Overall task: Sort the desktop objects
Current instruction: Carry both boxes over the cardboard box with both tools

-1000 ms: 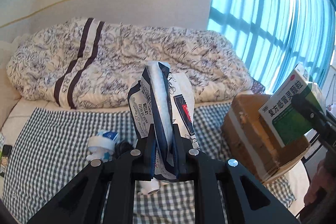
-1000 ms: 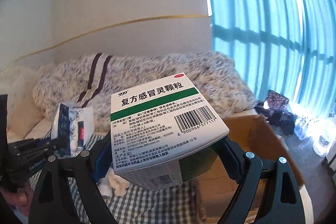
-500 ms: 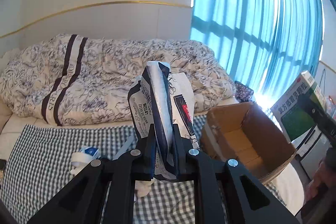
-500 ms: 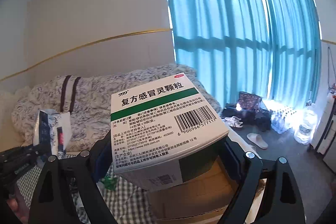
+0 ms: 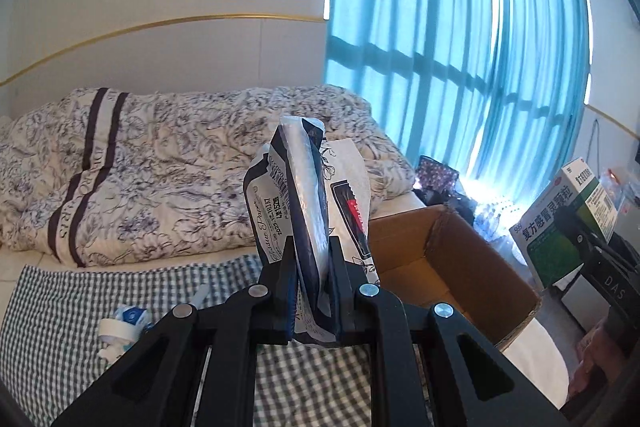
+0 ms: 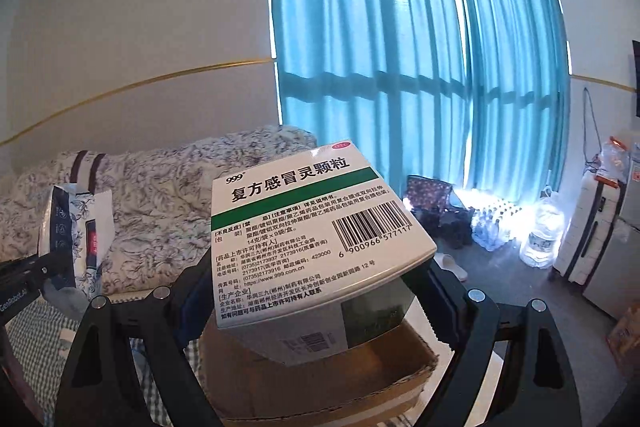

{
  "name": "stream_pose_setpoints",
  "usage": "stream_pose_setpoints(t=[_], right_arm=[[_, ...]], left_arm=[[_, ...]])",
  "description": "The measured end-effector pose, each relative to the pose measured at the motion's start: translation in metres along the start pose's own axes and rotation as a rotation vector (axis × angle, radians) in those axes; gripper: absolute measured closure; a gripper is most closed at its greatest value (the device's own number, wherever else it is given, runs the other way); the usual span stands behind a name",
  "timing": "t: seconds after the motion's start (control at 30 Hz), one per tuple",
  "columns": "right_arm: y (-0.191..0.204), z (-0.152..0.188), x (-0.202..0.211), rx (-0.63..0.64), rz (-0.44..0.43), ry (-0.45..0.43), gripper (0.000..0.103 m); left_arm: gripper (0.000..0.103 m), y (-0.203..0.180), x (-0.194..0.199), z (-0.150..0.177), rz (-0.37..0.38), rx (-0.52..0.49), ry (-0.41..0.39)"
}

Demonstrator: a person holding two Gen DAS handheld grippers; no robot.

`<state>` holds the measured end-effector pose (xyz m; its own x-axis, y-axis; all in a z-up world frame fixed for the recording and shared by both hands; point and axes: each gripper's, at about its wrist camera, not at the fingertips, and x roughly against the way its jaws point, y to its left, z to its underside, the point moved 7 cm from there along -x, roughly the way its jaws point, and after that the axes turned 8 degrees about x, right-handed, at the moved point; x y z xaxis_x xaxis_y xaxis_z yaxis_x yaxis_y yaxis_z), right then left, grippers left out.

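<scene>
Bedding first: a white quilt with dark floral print and brown stripes (image 5: pixel 132 183) lies behind a grey-and-white checked cloth (image 5: pixel 68 291). An open brown cardboard box (image 5: pixel 452 271) sits at the cloth's right end. Above it, the right gripper (image 6: pixel 316 291) clamps a white-and-green medicine carton (image 6: pixel 308 227) printed "999", barcode 6900966577117, www.999.com.cn. The left gripper (image 5: pixel 312 267) pinches an upright navy-and-white floral tissue pack (image 5: pixel 304 211) marked "Tissue Paper", held over the cloth just left of the box.
</scene>
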<state>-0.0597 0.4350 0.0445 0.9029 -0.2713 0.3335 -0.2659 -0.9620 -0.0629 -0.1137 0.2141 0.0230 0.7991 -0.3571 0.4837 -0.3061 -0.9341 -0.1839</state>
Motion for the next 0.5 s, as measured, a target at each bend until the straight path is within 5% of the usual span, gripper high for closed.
stream_pose_setpoints(t=[0.5], right_arm=[[-0.007,0.021,-0.047,0.033,0.028,0.118,0.015]], left_arm=[[0.09,-0.058,-0.066,0.018,0.097,-0.058,0.132]])
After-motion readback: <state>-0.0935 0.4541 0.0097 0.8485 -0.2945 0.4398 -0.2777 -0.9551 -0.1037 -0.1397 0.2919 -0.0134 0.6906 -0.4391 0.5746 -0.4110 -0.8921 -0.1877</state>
